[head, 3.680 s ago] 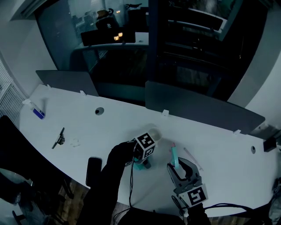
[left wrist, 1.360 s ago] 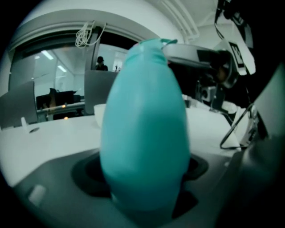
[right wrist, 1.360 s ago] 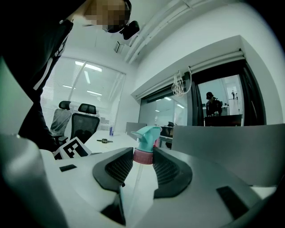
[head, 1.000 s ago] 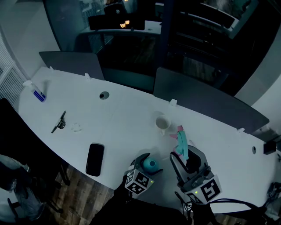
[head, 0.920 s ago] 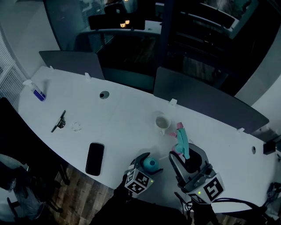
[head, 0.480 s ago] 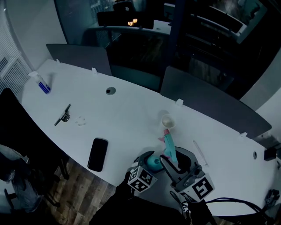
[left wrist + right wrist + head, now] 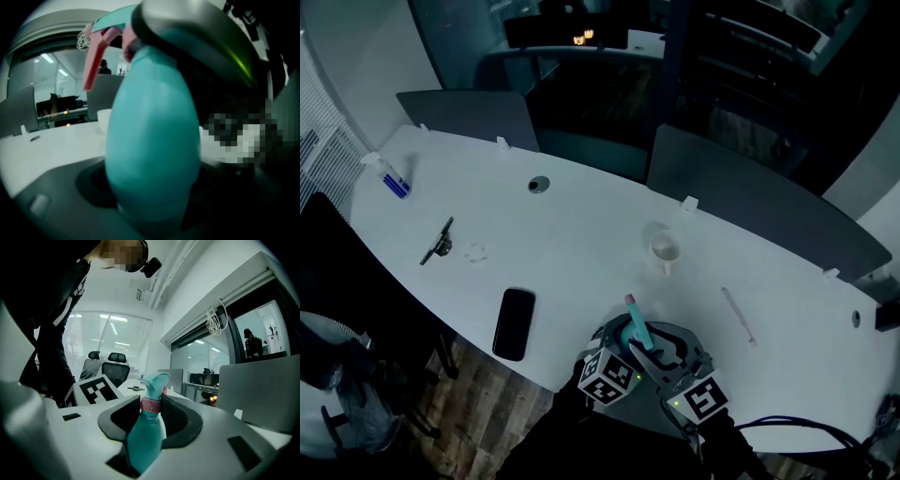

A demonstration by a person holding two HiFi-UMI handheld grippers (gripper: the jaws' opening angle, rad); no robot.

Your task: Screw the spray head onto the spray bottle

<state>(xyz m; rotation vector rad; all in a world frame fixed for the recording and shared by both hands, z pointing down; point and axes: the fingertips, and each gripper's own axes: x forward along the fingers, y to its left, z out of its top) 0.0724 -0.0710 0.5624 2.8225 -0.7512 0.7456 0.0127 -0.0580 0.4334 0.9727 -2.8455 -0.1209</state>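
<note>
The left hand-held gripper [image 7: 149, 201] is clamping the belly of the teal spray bottle [image 7: 150, 140] and holding it upright by the front edge of the table [image 7: 581, 234]. Whether the bottle is resting on the table cannot be made out. The right hand-held gripper [image 7: 151, 405] is pinching the teal spray head [image 7: 635, 328] at its pink collar. It is carrying the head right over the bottle's neck, with the pink trigger pointing away from the person. No view is showing whether the threads are catching yet.

To do this step well, the right hand should be lining the collar's axis up with the bottle's before twisting. It should then be pressing down only lightly and turning while the left grip is resisting. A tilted start would be risking cross-threading. The smooth, rounded bottle could also be spinning in its jaws if the squeeze is too soft.
</note>
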